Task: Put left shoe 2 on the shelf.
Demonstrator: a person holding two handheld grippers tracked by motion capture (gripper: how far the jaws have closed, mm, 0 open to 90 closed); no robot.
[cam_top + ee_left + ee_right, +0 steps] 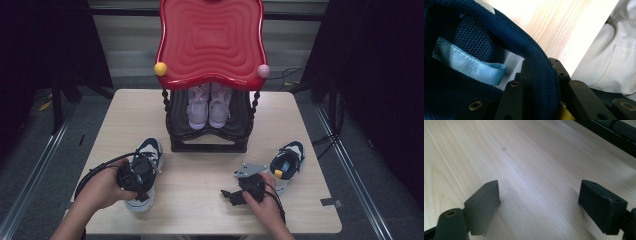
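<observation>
- I have the left gripper (134, 181) clamped on the near-left sneaker (145, 170); in the left gripper view its black jaws pinch the padded navy collar (534, 65) between them, with the light blue pull loop (471, 65) just inside the shoe
- That sneaker sits at the near-left part of the wooden table (200, 170), toe pointing away from me toward the rack; I cannot tell from the high view whether its sole has left the table
- The right gripper (234, 196) rests low over bare table in front of me, jaws spread wide with nothing between them; the right gripper view shows plain wood grain between the two pads (484, 202)
- The other blue-and-white sneaker (287, 162) lies at the right side of the table, just beyond my right hand (265, 205), untouched
- The shoe rack (210, 125) stands at the far middle of the table; a pale pink pair (209, 105) sits on its lower shelf under the red top tray (210, 40)
- My reading: the job is stowing the blue pair on the rack, and it is at an early stage; one shoe is gripped but not placed, the second is not picked up
- Left to do: carry the gripped sneaker to the rack, set it down beside or in front of the pink pair where room allows, then fetch its partner
</observation>
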